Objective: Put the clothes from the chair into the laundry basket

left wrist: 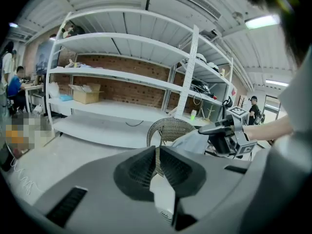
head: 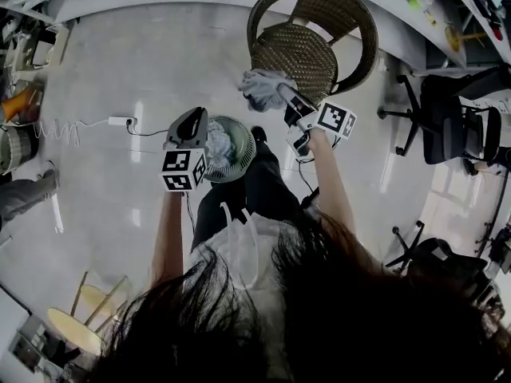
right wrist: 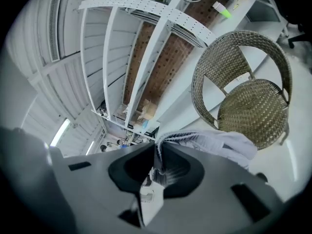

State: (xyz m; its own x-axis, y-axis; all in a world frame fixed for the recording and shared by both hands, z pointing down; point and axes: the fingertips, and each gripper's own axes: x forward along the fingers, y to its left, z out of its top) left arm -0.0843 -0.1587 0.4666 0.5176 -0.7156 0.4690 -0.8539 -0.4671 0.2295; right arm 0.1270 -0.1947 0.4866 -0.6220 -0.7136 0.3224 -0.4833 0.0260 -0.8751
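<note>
In the head view a pale grey garment [head: 262,87] hangs in the air in front of the empty wicker chair [head: 313,40]. My right gripper [head: 286,96] is shut on its edge. The right gripper view shows the cloth [right wrist: 217,144] bunched between the jaws of the right gripper [right wrist: 158,154], with the chair [right wrist: 249,97] behind it. The round laundry basket [head: 243,155] stands on the floor below, with clothes in it. My left gripper [head: 192,120] hovers over the basket's left rim, shut with nothing in it. The left gripper [left wrist: 157,152] faces the chair [left wrist: 170,129] and the held garment [left wrist: 193,142].
A white power strip [head: 120,121] with its cable lies on the floor to the left. Black office chairs [head: 457,126] stand at the right. A yellow chair [head: 76,324] is at the lower left. White shelving [left wrist: 126,77] runs behind the wicker chair.
</note>
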